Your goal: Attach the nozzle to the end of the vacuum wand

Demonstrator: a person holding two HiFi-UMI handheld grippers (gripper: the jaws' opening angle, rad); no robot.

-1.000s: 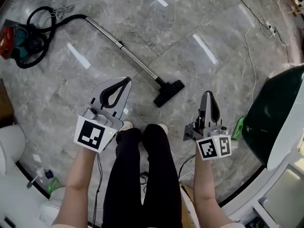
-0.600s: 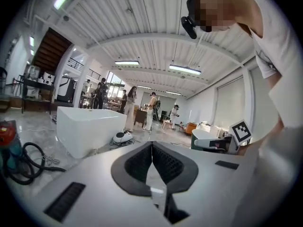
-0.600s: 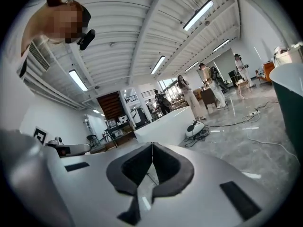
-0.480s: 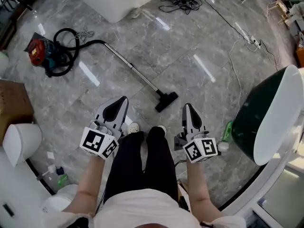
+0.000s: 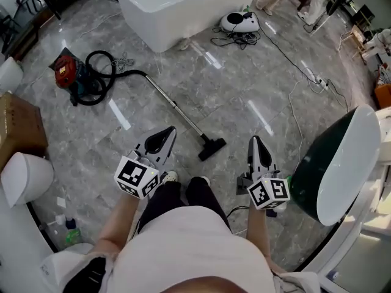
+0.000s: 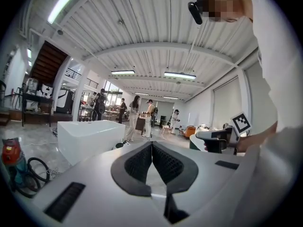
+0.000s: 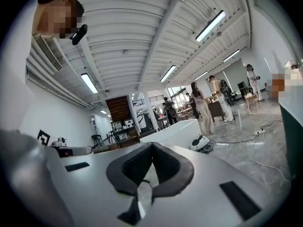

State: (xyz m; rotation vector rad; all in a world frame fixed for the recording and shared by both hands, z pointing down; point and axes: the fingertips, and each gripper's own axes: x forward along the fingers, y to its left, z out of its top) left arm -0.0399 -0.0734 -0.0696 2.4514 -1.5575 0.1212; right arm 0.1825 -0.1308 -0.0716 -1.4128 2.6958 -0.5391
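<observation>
The vacuum lies on the grey marble floor in the head view. Its red and teal body (image 5: 67, 75) and coiled black hose (image 5: 102, 66) are at the upper left. The metal wand (image 5: 174, 110) runs down to the right, and the black nozzle (image 5: 212, 148) sits at its end. My left gripper (image 5: 169, 129) is shut and empty, held high above the floor just left of the nozzle. My right gripper (image 5: 254, 140) is shut and empty too, to the nozzle's right. Both gripper views look level across the hall over shut jaws: the left gripper (image 6: 151, 144) and the right gripper (image 7: 151, 145).
A white tub (image 5: 183, 5) stands at the back, with a white device and cables (image 5: 239, 22) beside it. A green and white pod chair (image 5: 333, 163) is close on the right. A cardboard box (image 5: 21, 124) is at the left. Several people (image 6: 137, 119) stand far off.
Both grippers have risen well above the floor together, still shut and empty. The head view has pulled up and back, so the vacuum looks smaller. The wand and nozzle have not moved.
</observation>
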